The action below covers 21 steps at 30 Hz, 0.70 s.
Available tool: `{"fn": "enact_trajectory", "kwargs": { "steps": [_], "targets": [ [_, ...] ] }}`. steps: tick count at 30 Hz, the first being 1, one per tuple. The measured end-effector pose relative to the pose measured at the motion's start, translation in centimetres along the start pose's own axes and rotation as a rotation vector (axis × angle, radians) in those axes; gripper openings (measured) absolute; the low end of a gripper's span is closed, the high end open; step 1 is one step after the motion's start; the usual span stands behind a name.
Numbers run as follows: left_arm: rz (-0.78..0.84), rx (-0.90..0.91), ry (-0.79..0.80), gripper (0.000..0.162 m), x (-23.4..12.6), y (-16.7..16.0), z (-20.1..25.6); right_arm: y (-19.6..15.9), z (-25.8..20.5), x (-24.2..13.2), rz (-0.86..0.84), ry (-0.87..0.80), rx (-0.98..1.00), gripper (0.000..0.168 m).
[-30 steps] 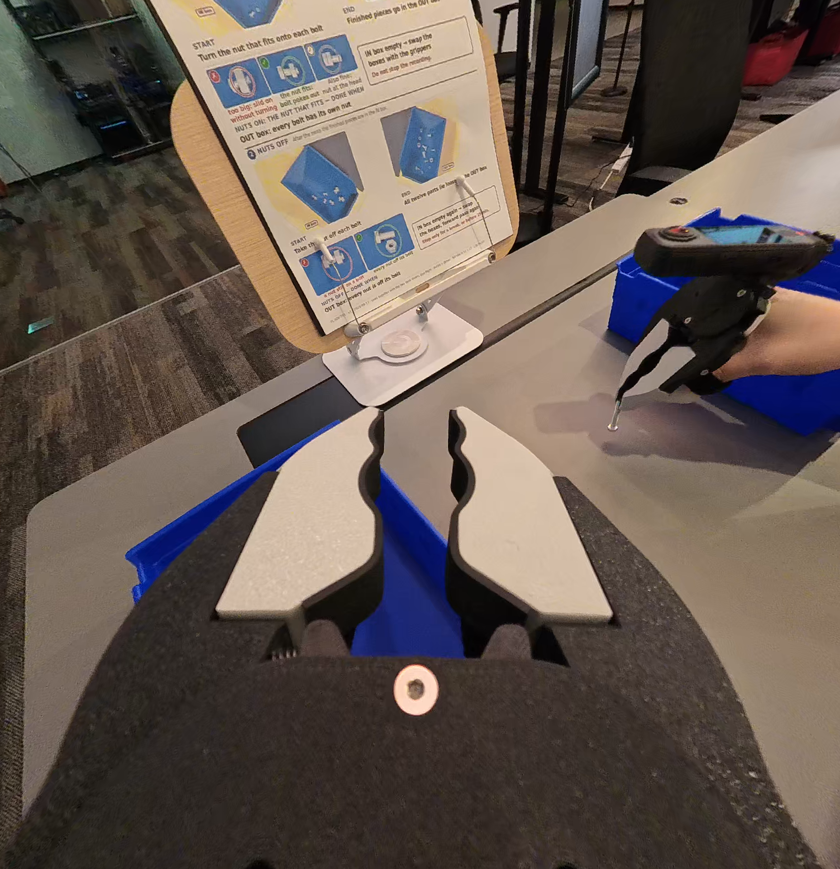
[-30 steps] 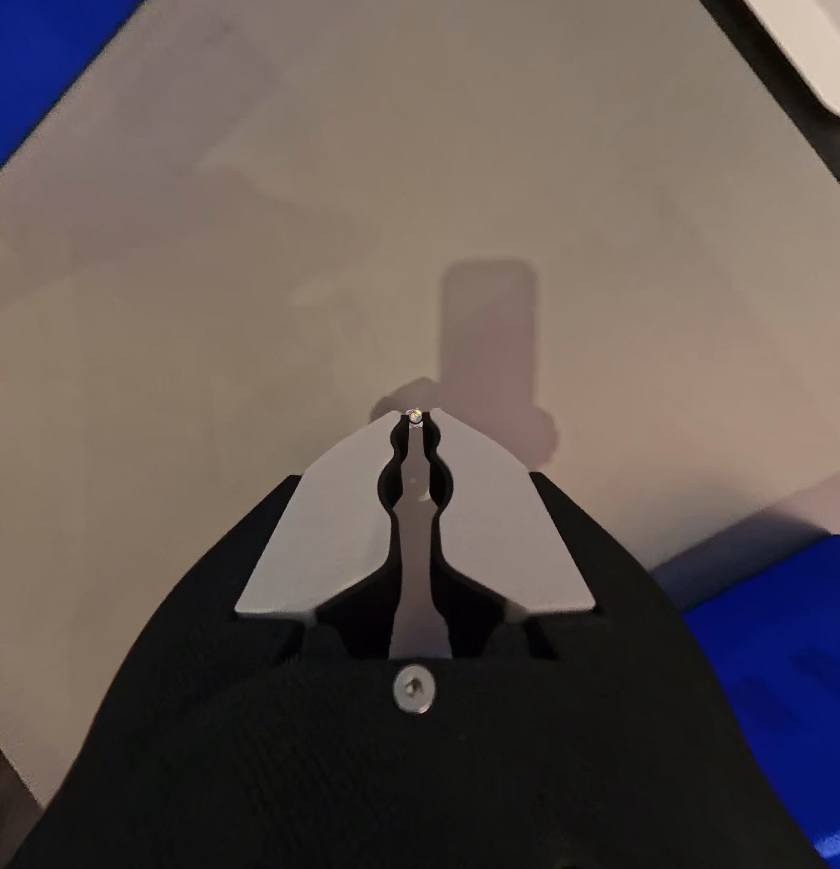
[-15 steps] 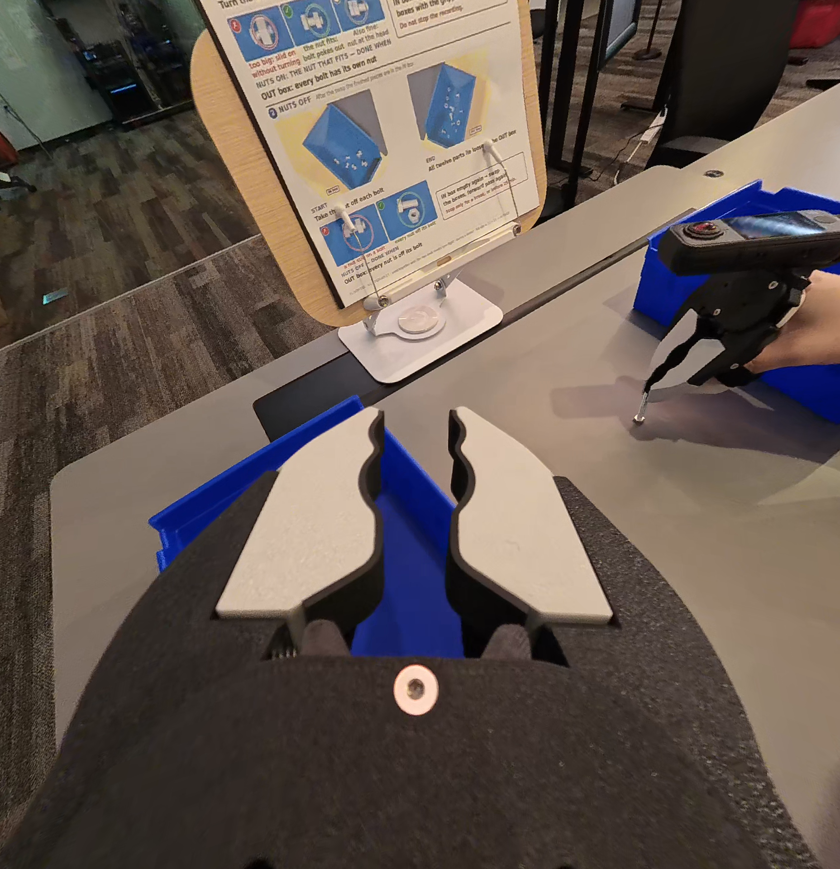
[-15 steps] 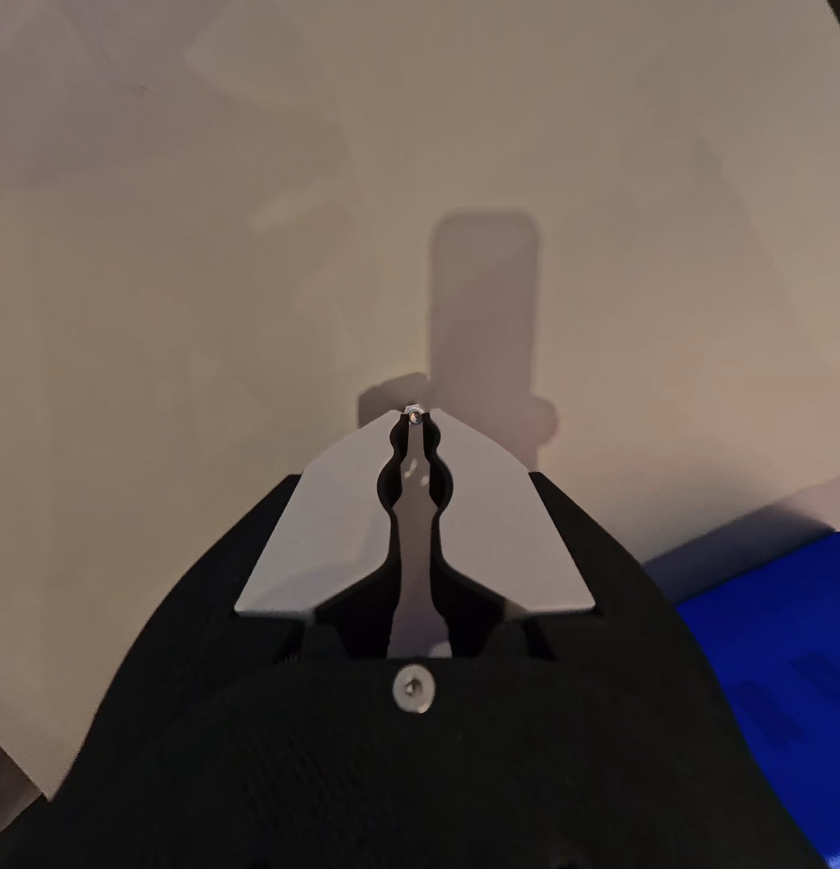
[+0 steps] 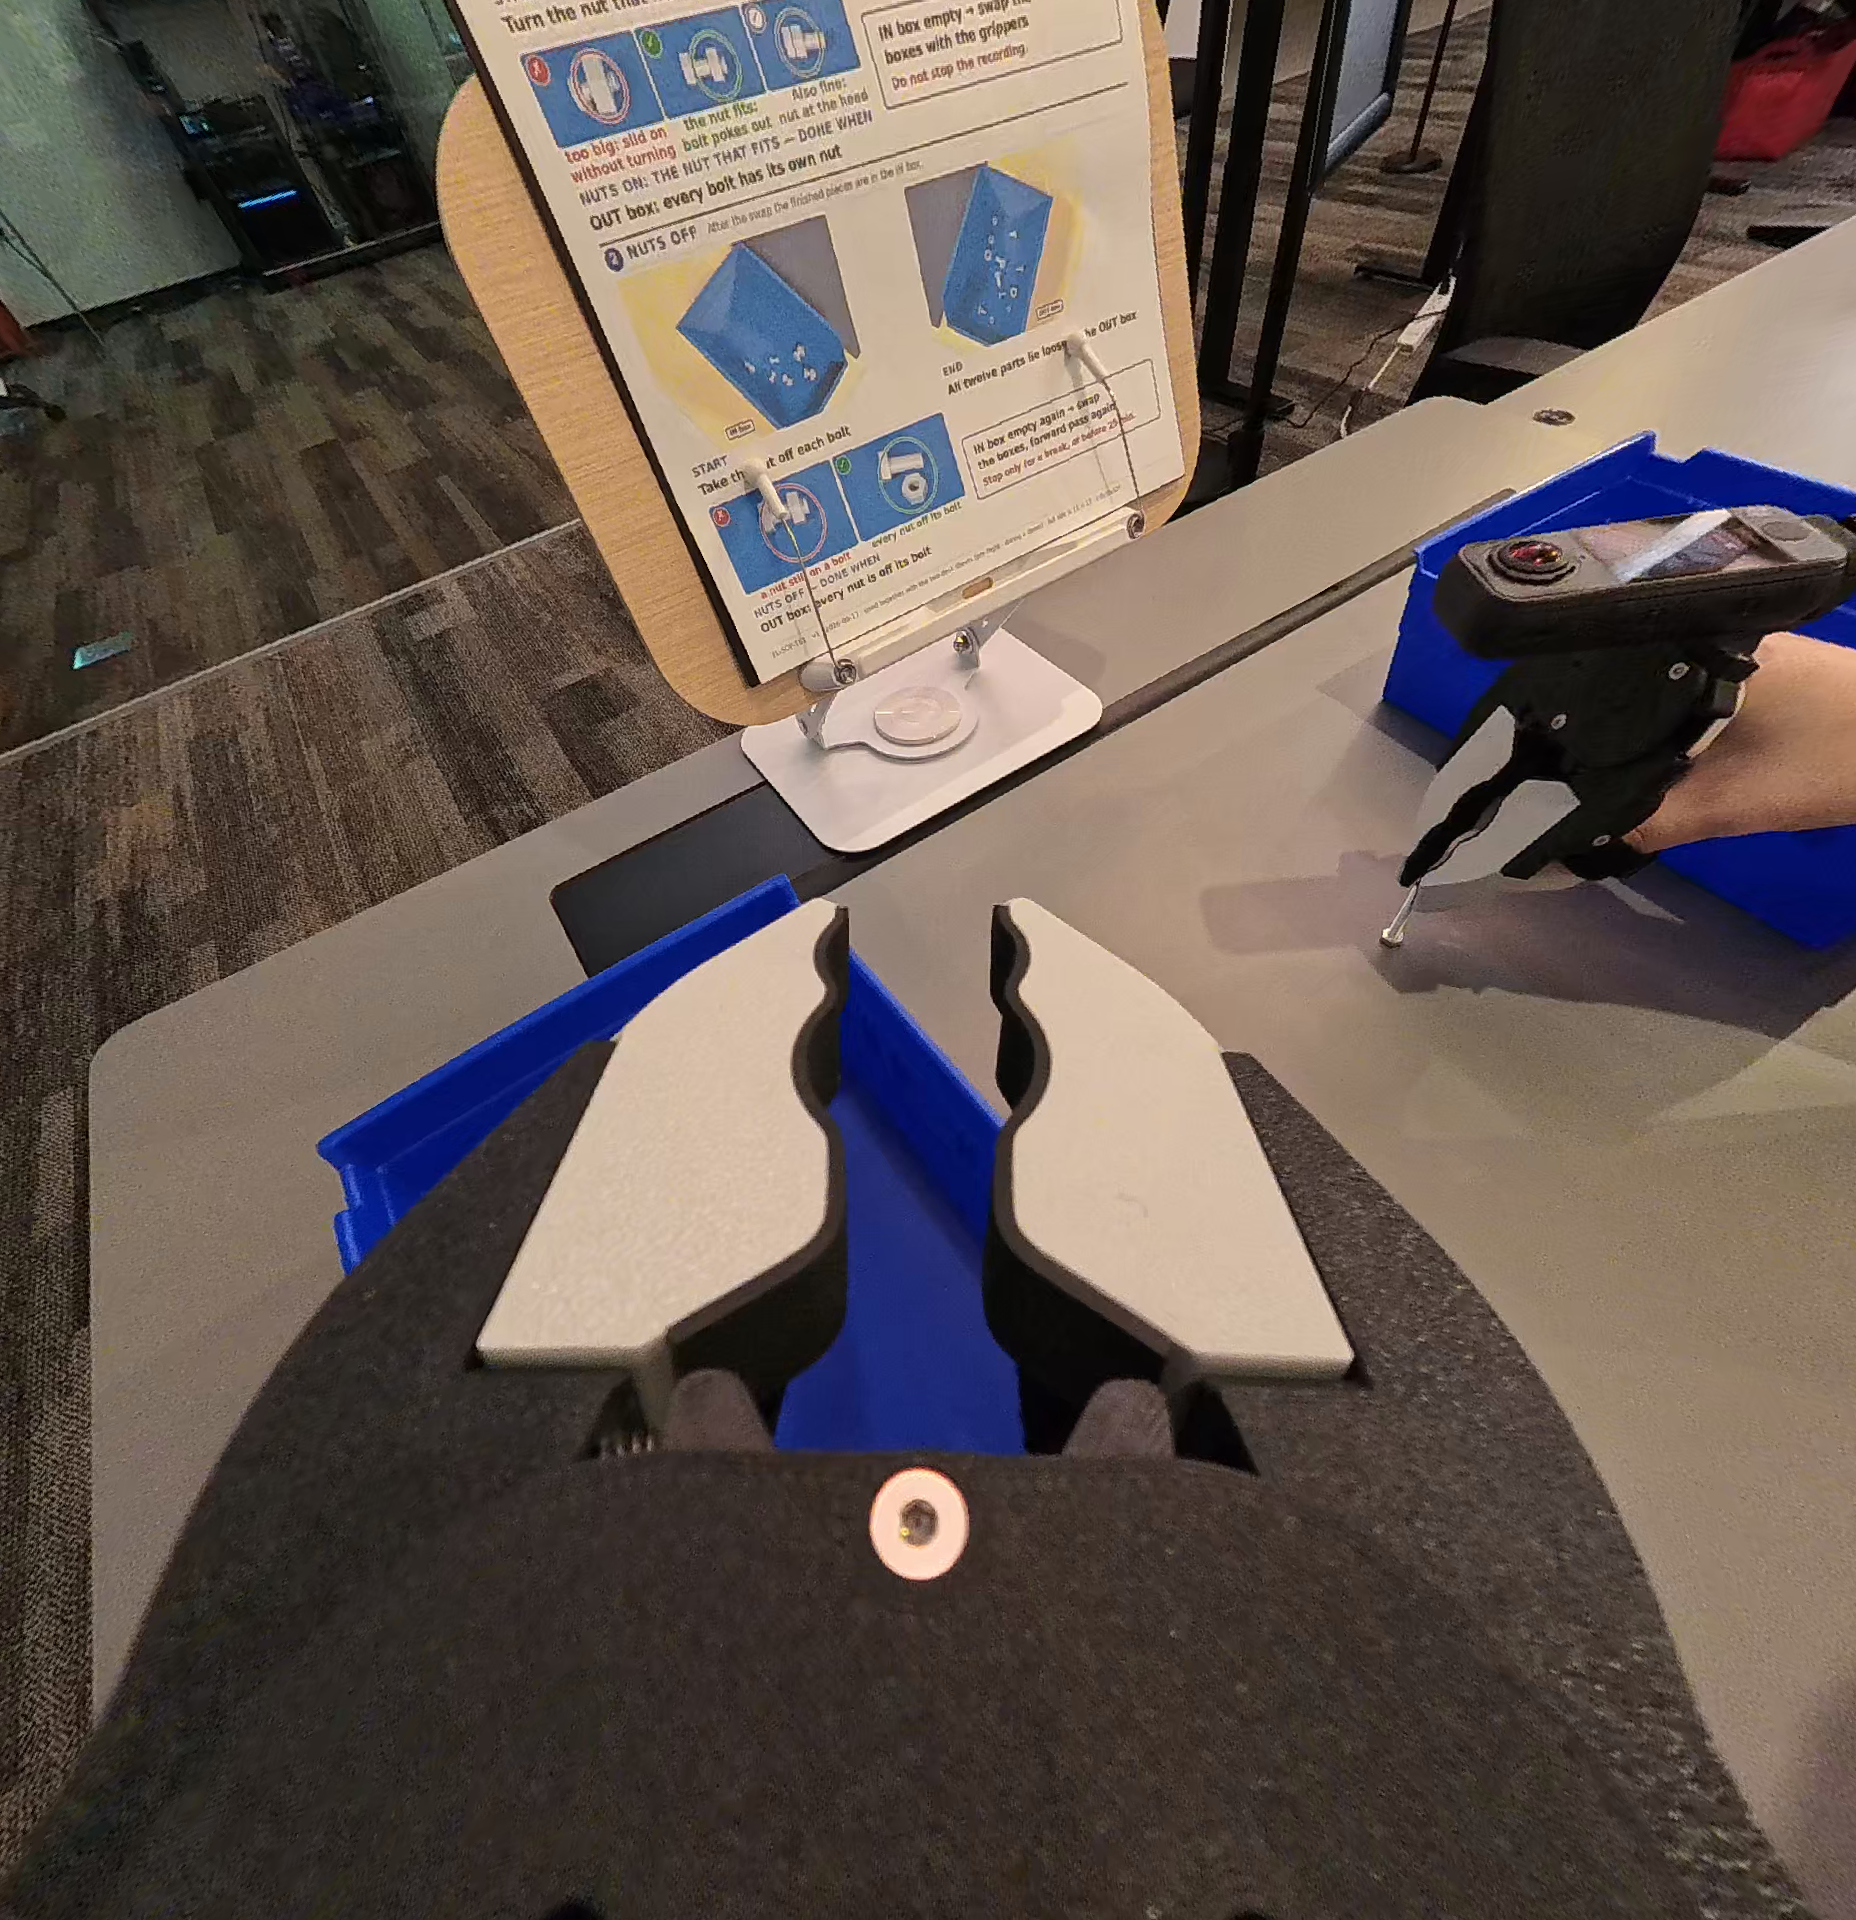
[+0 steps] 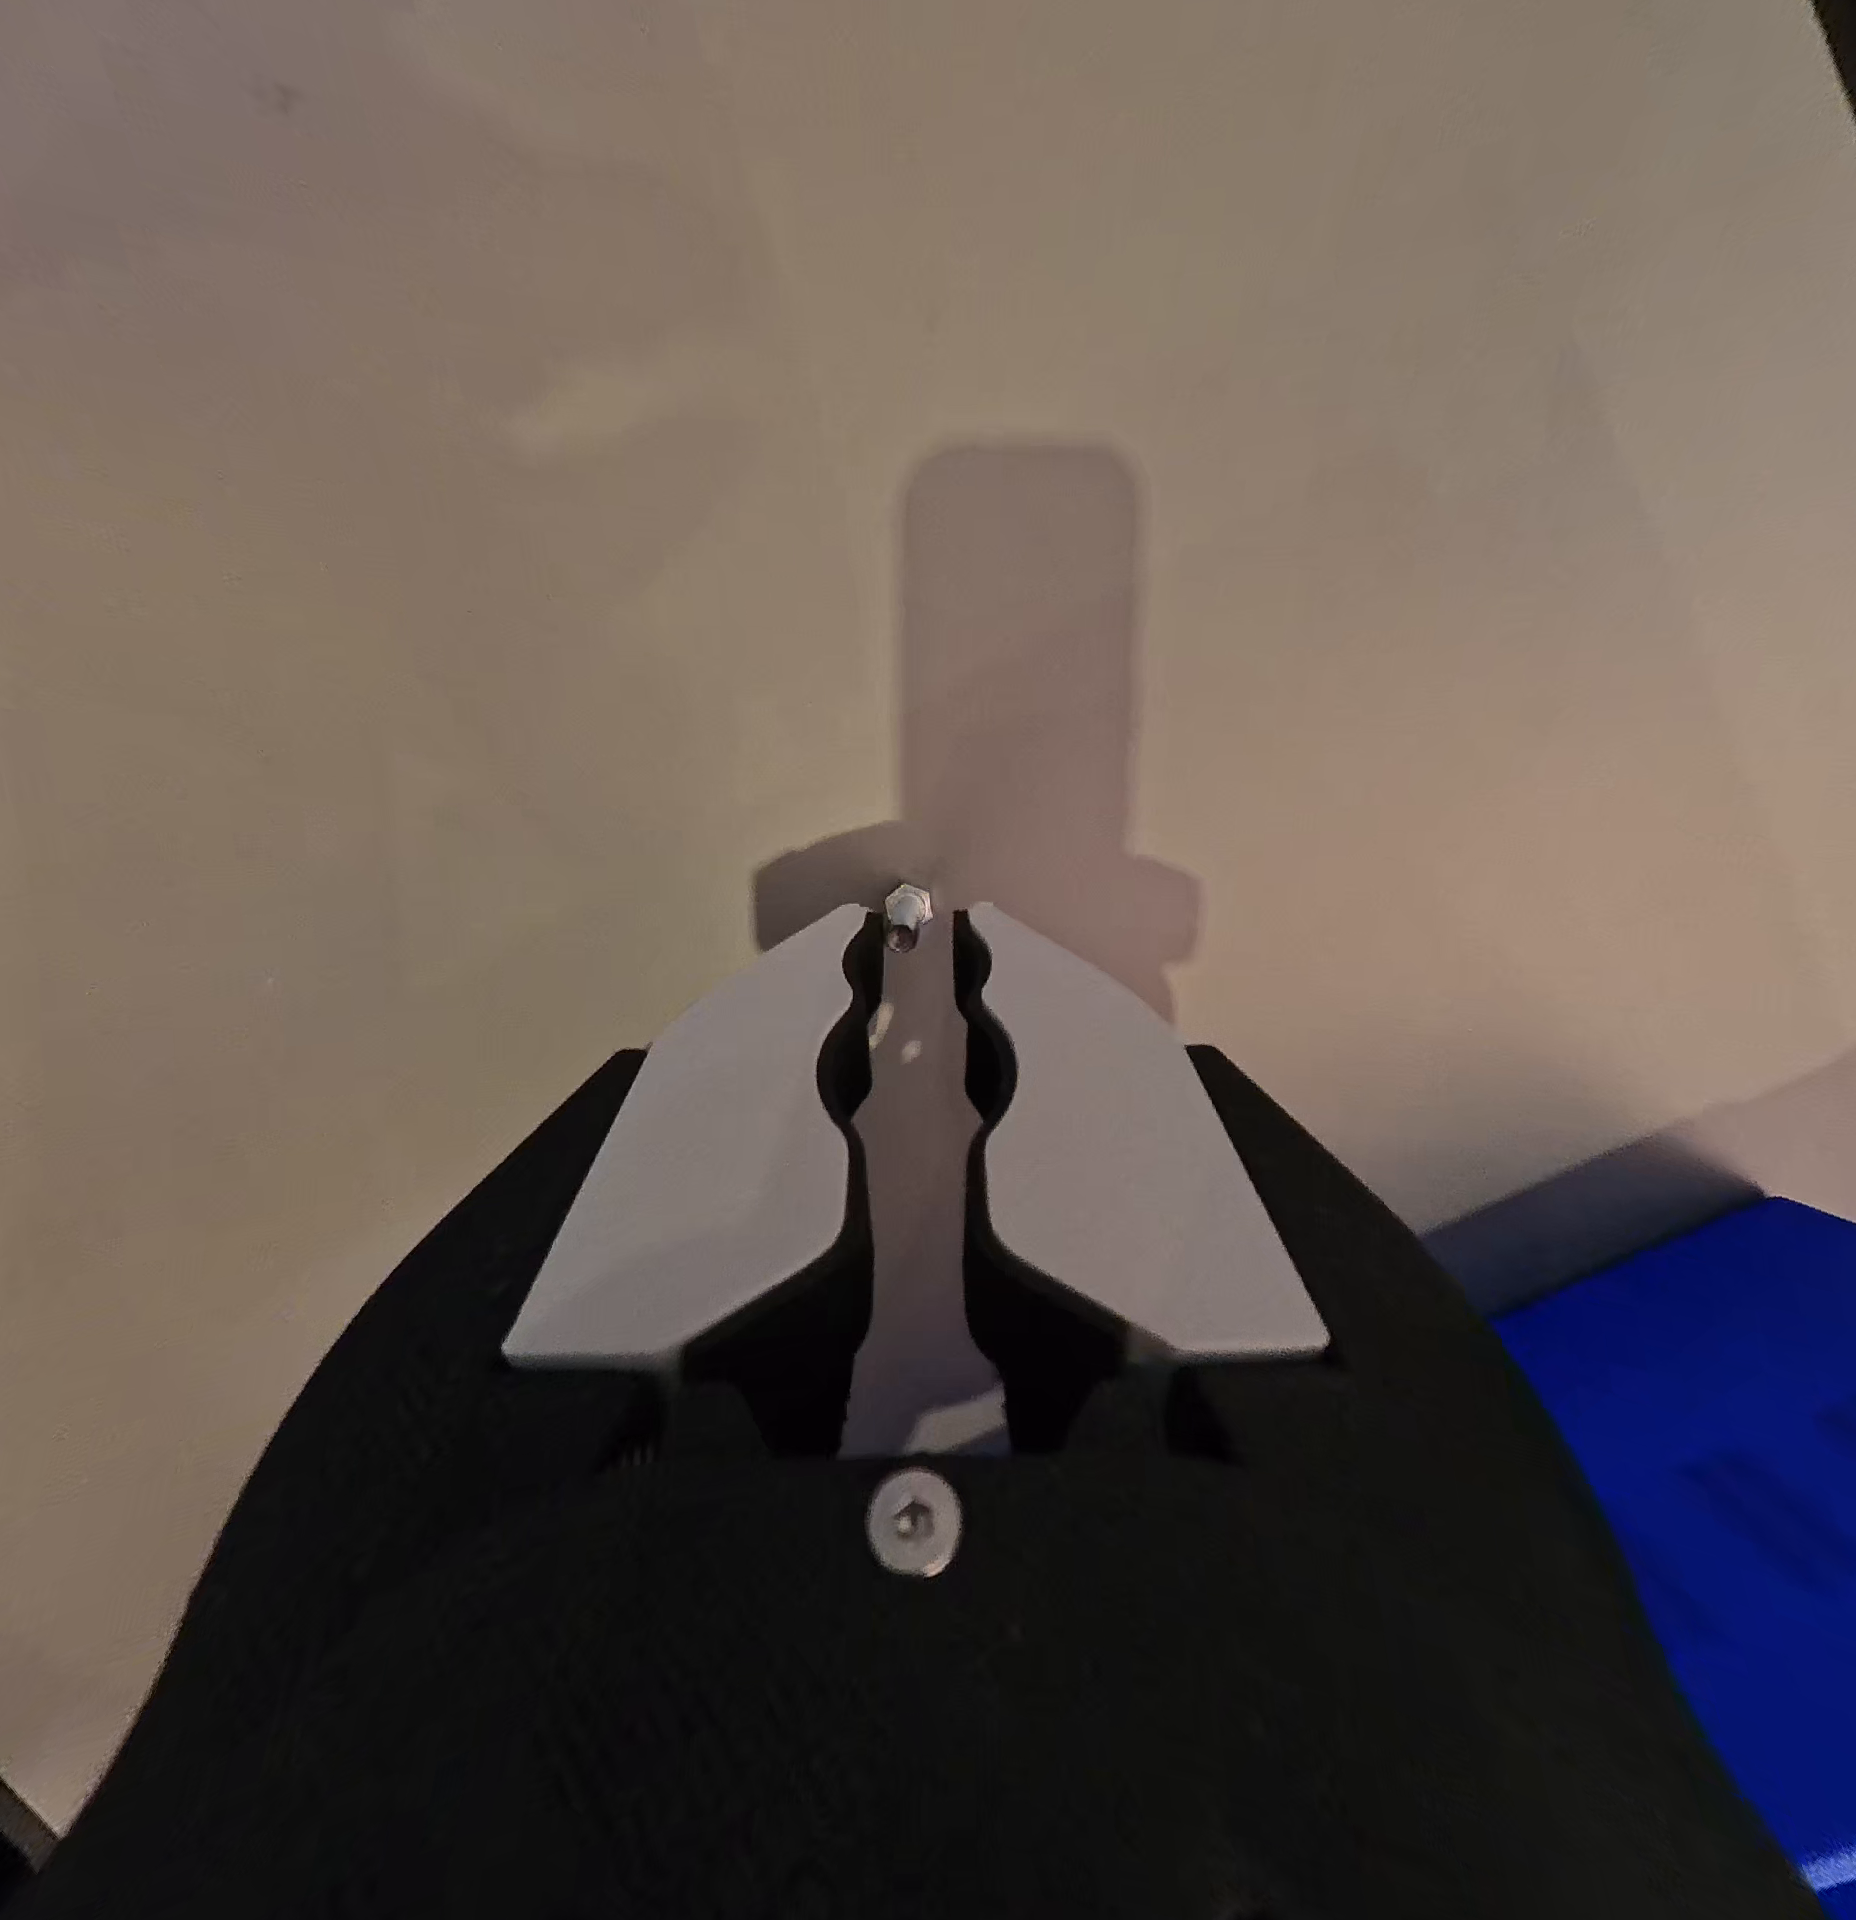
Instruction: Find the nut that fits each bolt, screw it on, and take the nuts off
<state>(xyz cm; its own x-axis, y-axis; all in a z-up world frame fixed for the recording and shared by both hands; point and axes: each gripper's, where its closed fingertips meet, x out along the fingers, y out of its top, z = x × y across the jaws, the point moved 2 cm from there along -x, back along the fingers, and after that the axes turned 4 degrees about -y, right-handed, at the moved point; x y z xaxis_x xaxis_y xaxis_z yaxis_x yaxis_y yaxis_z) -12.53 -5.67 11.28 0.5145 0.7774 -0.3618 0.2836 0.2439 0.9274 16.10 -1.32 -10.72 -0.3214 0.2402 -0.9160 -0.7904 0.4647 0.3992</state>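
A small silver bolt (image 6: 908,912) stands on the grey table (image 5: 1371,1195), head down and a little tilted. My right gripper (image 6: 910,916) points down over it with its tips slightly parted; the bolt's upper end sits between them, with a small gap on its right side. The left wrist view shows the same bolt (image 5: 1401,921) under the right gripper (image 5: 1414,875), which a hand holds. My left gripper (image 5: 916,914) is open and empty, held above a blue bin (image 5: 591,1029). No nut is visible.
A second blue bin (image 5: 1526,499) stands behind the right gripper and shows at the lower right of the right wrist view (image 6: 1682,1507). An instruction sheet on a wooden stand (image 5: 851,312) with a white base stands at the table's far edge. Carpet floor lies to the left. The left gripper's tips are roughly 35 cm from the right gripper's.
The right gripper's jaws have parted a little around the bolt, which was pinched at the tips before. The left gripper has drifted left and back, still open.
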Motion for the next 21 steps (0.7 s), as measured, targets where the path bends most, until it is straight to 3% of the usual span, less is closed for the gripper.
{"fn": "enact_trajectory", "kwargs": {
  "steps": [9,12,15,21],
  "targets": [
    [-0.049,-0.033,-0.036,0.026,-0.8,-1.0,0.7,1.0,-0.9,-1.7,0.074,0.033,-0.031,0.022],
    [-0.270,-0.074,-0.029,0.022,-1.0,-4.1,0.5,1.9,-1.0,-3.9,0.158,0.041,-0.039,0.023],
    [-0.451,0.059,0.109,0.012,-1.6,-6.9,-2.2,2.7,-0.9,-6.4,0.245,0.037,-0.051,0.023],
    [-0.795,-0.019,-0.124,0.011,-1.9,-14.0,-2.8,3.4,-0.3,-10.6,0.393,0.014,-0.063,0.023]
  ]
}}
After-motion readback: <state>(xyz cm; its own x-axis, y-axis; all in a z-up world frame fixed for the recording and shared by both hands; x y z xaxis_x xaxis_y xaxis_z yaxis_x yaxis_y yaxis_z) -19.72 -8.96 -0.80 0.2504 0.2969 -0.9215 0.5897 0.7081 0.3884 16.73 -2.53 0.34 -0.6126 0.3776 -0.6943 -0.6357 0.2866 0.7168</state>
